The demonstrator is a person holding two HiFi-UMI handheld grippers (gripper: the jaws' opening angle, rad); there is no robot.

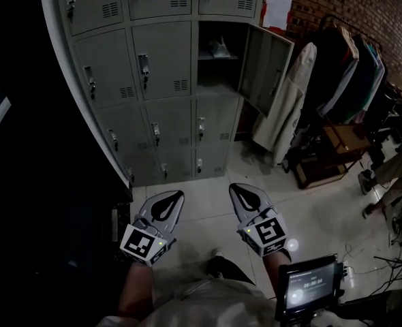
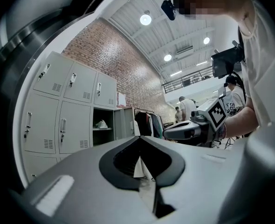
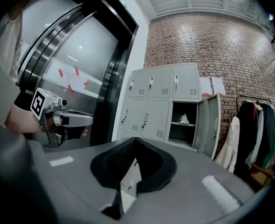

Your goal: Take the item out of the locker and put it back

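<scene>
Head view finds the left tongs [image 1: 178, 195] and right tongs [image 1: 235, 189] side by side above the tiled floor [image 1: 208, 182], well apart from the locker [image 1: 160, 60]. The white item [image 1: 221, 46] lies on the shelf of the open compartment in the locker's right-hand column, above and beyond both tongs, its door [image 1: 264, 68] swung out to the right. Both hands hold their tongs level, pointed toward the locker, tips pressed together on nothing. The item is too small and dim to identify, and the compartment below its shelf is dark. Coats [image 1: 289, 101] hang just right of the door.
</scene>
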